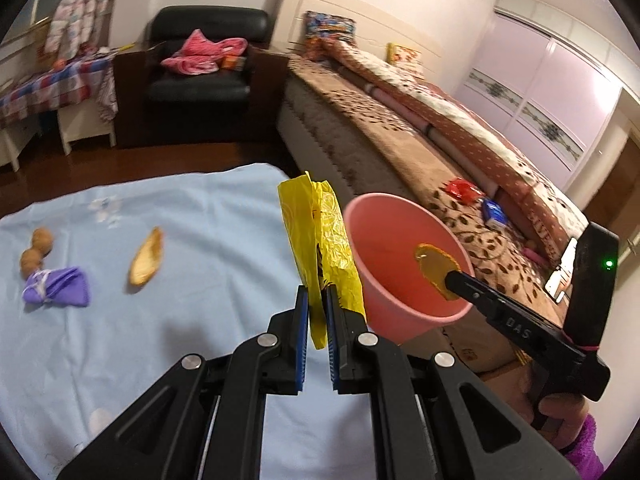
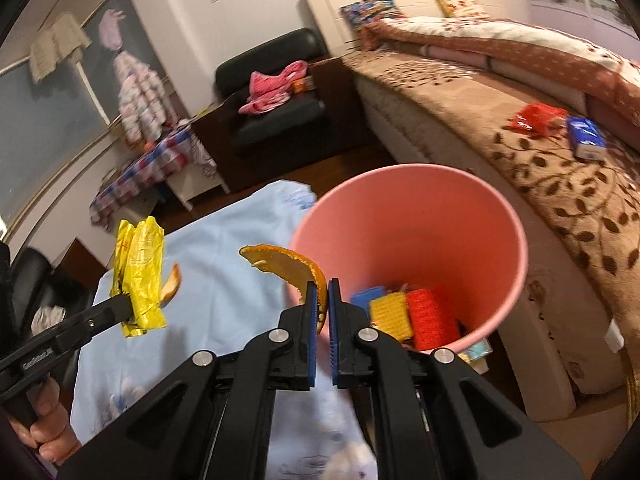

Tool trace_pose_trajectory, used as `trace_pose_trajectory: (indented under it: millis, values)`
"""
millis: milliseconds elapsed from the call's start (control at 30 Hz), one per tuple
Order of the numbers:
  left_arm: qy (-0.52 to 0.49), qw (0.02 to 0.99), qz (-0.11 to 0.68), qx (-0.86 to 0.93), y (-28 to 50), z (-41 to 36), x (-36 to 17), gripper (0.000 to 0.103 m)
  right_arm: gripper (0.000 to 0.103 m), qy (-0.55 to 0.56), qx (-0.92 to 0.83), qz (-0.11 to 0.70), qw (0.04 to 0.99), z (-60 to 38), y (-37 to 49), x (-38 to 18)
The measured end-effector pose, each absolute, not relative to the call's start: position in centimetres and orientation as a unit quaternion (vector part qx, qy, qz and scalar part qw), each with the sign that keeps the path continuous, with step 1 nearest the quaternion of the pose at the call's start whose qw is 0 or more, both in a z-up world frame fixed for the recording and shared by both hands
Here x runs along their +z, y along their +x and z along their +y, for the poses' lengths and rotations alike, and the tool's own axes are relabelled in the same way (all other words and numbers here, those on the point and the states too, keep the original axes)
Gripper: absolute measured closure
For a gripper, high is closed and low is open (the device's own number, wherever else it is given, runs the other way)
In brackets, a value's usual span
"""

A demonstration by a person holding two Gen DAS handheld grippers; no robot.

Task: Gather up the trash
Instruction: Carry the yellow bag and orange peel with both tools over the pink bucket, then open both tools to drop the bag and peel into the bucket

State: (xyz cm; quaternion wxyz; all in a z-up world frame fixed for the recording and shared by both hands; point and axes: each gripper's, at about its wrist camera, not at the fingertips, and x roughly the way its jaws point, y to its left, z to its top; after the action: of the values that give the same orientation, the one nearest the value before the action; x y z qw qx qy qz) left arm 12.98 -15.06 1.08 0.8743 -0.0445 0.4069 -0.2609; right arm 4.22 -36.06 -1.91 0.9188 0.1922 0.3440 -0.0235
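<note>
My left gripper (image 1: 317,295) is shut on a crumpled yellow wrapper (image 1: 320,236) and holds it up above the light blue cloth (image 1: 180,300), just left of the pink bin (image 1: 404,264). My right gripper (image 2: 322,286) is shut on a curved orange peel (image 2: 288,266) at the pink bin's (image 2: 496,240) near left rim. In the left wrist view the peel (image 1: 434,270) hangs over the bin's mouth. The bin holds yellow, red and blue wrappers (image 2: 412,314). The left gripper with the yellow wrapper (image 2: 138,276) shows at the left of the right wrist view.
On the cloth lie another peel piece (image 1: 146,256), two walnuts (image 1: 36,250) and a purple wrapper (image 1: 58,286). A bed (image 1: 440,152) with a red packet (image 1: 460,190) and blue packet (image 1: 494,212) stands right. A black armchair (image 1: 200,52) stands behind.
</note>
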Motion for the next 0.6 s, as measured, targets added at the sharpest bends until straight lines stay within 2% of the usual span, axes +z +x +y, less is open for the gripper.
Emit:
trace_pose_trajectory:
  millis: [600]
  values:
    - [0.007,0.852,0.43,-0.299,14.4,-24.7,-1.2,0.095,0.097,0.225,-0.055,0.348,0.909,-40.8,3.6,-4.6]
